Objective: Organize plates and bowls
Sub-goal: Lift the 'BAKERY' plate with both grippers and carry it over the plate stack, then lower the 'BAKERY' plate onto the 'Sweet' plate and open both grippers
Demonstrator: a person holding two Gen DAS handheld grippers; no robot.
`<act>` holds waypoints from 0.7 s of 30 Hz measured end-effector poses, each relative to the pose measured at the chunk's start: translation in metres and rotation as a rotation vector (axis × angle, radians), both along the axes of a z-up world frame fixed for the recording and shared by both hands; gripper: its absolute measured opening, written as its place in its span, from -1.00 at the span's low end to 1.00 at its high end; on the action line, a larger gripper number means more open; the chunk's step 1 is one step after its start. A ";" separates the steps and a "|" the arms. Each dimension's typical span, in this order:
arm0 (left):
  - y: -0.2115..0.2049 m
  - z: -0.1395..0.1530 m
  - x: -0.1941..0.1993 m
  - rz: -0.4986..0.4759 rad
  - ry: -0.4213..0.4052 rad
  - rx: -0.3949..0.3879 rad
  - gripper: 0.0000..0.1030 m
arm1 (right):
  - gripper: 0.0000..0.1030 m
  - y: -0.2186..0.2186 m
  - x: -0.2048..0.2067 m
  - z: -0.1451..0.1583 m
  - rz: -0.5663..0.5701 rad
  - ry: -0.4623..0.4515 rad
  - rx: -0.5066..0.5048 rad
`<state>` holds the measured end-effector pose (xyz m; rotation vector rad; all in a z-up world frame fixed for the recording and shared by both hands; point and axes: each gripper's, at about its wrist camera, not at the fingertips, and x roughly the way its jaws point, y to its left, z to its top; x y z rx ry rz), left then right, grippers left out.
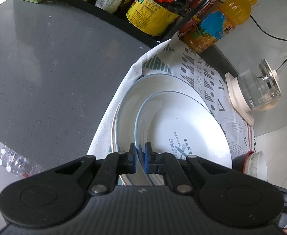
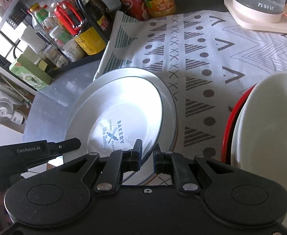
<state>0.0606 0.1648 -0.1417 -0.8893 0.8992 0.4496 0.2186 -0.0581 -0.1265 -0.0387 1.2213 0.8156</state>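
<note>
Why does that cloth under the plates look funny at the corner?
The patterned cloth is folded over at its corner and edge beside the larger plate, showing plain white backing. The printed plate sits off-centre on that larger plate. Nothing looks spilled or broken.

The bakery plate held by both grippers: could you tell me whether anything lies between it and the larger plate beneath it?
Nothing visible does. The bakery plate is gripped at its rim by the left gripper and the right gripper, directly over the larger plate, whose visible surface is bare.
</note>
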 end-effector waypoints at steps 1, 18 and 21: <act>0.000 0.000 0.001 -0.003 0.002 0.003 -0.89 | -0.79 0.000 0.000 -0.001 -0.002 0.002 -0.003; -0.004 -0.001 0.009 -0.021 0.019 0.096 -0.89 | -0.70 0.002 0.005 -0.010 -0.038 0.061 0.004; -0.006 -0.001 0.010 -0.022 0.024 0.114 -0.89 | -0.69 0.001 0.005 -0.010 -0.044 0.083 0.012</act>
